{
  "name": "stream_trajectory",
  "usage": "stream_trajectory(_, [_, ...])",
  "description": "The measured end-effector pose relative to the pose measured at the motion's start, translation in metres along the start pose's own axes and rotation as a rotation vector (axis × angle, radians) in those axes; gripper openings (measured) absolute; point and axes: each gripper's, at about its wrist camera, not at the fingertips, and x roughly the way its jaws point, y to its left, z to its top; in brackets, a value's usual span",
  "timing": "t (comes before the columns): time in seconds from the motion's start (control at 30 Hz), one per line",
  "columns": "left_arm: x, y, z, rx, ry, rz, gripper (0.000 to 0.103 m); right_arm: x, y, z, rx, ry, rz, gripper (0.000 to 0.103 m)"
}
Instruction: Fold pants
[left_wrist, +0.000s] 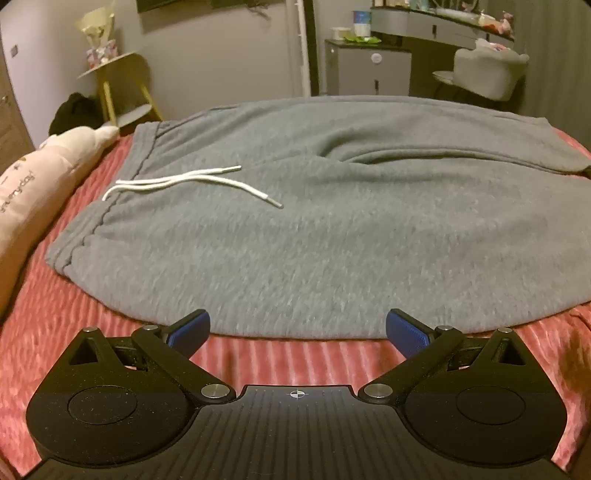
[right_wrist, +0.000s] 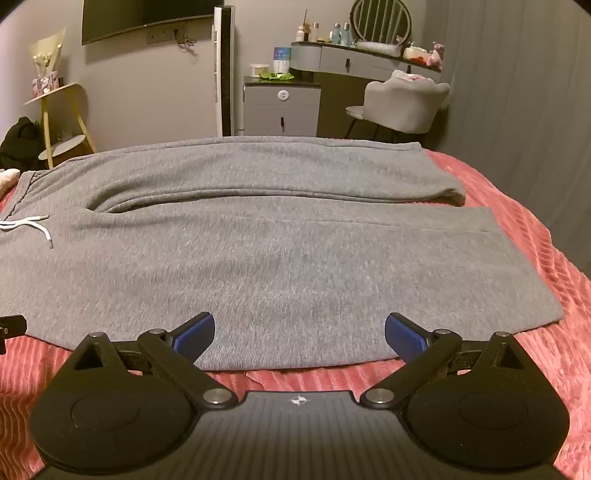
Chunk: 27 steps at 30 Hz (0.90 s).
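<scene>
Clearance at near hem

Bare bedspread (right_wrist: 280, 380) lies free before the pants (right_wrist: 280, 266); a pink pillow (left_wrist: 33, 192) obstructs the left, beside the waistband.

The only writing I can make out is on the pink pillow (left_wrist: 33, 192) at the left edge of my left wrist view, where dark script letters seem to end in "everyday!", the start of the line being cut off. From either camera I can read no other label, brand or number.
</scene>
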Motion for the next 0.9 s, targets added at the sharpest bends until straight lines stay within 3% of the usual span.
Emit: stream_trajectory(0.9, [0.0074,0.0042,-0.0041,-0.027,0.041,-0.009,0.103,0.0030,-0.0028,0.0001,0.026,0.020,0.003,0.099])
